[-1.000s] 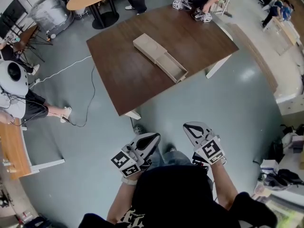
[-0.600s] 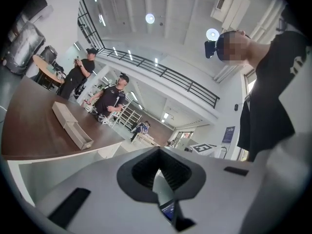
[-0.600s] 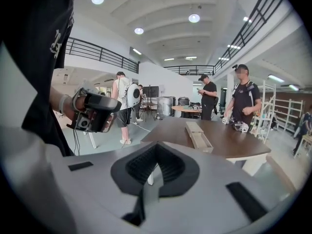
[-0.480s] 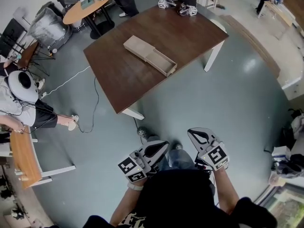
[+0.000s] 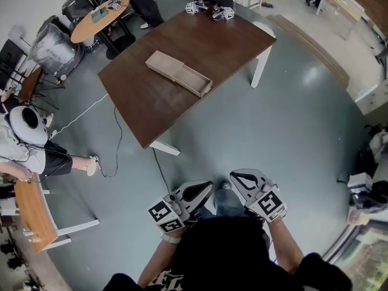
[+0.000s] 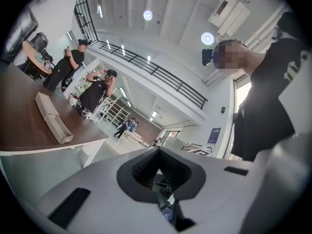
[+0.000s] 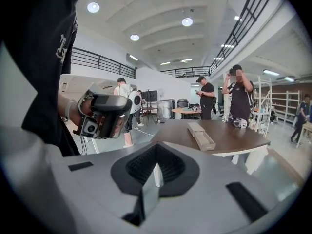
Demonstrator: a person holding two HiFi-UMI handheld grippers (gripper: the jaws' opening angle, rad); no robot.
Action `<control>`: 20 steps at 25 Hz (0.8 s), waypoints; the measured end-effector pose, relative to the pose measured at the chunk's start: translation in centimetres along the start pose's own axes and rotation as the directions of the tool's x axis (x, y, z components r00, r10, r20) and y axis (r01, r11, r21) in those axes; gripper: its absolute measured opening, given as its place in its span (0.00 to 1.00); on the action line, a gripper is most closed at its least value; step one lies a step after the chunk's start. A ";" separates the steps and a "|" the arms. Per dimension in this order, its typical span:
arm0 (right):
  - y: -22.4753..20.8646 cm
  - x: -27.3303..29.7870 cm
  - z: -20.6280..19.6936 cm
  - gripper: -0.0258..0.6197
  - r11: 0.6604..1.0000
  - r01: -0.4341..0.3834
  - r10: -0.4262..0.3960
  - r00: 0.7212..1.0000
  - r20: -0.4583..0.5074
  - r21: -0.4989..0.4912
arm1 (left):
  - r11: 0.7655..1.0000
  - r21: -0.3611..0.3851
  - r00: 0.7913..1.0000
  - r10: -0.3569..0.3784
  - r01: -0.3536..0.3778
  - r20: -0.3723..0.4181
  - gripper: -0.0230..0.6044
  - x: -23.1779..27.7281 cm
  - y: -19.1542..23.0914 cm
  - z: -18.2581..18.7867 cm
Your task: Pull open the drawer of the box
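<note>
The tan box (image 5: 161, 63) lies on the dark brown table (image 5: 230, 38), and its drawer (image 5: 193, 82) stands pulled out toward the table's near corner. The box also shows far off in the left gripper view (image 6: 51, 117) and the right gripper view (image 7: 201, 134). Both grippers hang close to my body, well away from the table, over the grey floor. My left gripper (image 5: 205, 188) (image 6: 157, 163) is shut with nothing in it. The right gripper (image 5: 240, 176) (image 7: 156, 163) is likewise shut and empty. The left gripper (image 7: 101, 114) also appears in the right gripper view, held in a hand.
Two people stand at the table's far end beside other marker-cube grippers (image 5: 210, 10). A round wooden table (image 5: 99, 13) stands at back left. A seated person (image 5: 24, 135) and a wooden desk (image 5: 29, 214) are at left. A cable (image 5: 115, 139) runs across the floor.
The table and box have slid up and to the left in the head view and look smaller. Both grippers stay shut near my body.
</note>
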State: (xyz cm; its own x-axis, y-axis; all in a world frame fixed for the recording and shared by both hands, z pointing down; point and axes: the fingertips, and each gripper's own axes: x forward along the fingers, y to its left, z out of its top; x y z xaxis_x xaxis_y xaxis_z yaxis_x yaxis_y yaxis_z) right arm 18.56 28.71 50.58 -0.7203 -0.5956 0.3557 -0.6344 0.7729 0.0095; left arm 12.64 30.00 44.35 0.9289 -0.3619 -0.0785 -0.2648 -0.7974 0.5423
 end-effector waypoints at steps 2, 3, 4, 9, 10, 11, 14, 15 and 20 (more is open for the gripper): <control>-0.7 -0.4 -0.3 0.02 0.999 0.026 -0.027 1.000 0.006 0.028 | 1.000 0.018 1.000 -0.015 0.016 -0.013 0.04 0.5 0.1 0.3; -1.1 -0.5 -0.3 0.02 0.998 0.037 -0.037 0.999 0.008 0.040 | 0.999 0.028 1.000 -0.019 0.019 -0.015 0.05 0.6 0.2 0.6; -1.3 -0.4 -0.2 0.02 0.998 0.043 -0.044 0.999 0.011 0.050 | 0.999 0.040 1.000 -0.019 0.020 -0.018 0.05 0.5 0.2 1.0; 0.1 2.3 2.0 0.02 0.999 0.009 -0.011 1.000 0.028 0.049 | 0.994 0.097 0.999 0.051 -0.052 0.014 0.04 -3.3 1.8 3.1; 0.6 3.2 2.8 0.02 1.000 -0.007 0.006 0.999 0.034 0.027 | 0.992 0.102 0.997 0.077 -0.079 0.028 0.04 -4.3 2.5 3.6; 1.2 4.1 3.9 0.02 1.000 -0.025 0.025 0.999 0.043 0.004 | 0.989 0.104 0.994 0.101 -0.105 0.041 0.04 -5.4 3.1 4.0; 3.0 6.0 6.8 0.02 0.997 -0.061 0.064 0.995 0.072 -0.043 | 0.981 0.109 0.986 0.155 -0.161 0.059 0.05 -8.3 4.4 5.1; 3.5 6.6 7.6 0.02 0.997 -0.064 0.068 0.995 0.079 -0.051 | 0.979 0.114 0.984 0.165 -0.171 0.061 0.05 -9.1 4.8 5.5; 5.7 9.4 9.2 0.02 0.995 -0.073 0.079 0.994 0.076 -0.073 | 0.970 0.156 0.982 0.175 -0.185 0.075 0.05 -12.4 6.2 7.0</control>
State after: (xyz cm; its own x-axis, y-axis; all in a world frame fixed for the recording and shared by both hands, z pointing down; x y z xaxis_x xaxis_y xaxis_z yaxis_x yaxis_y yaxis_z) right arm 5.63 25.51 45.37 -0.7872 -0.5477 0.2836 -0.5577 0.8284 0.0518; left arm -2.37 26.17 42.86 0.8462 -0.5310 -0.0446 -0.4692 -0.7821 0.4100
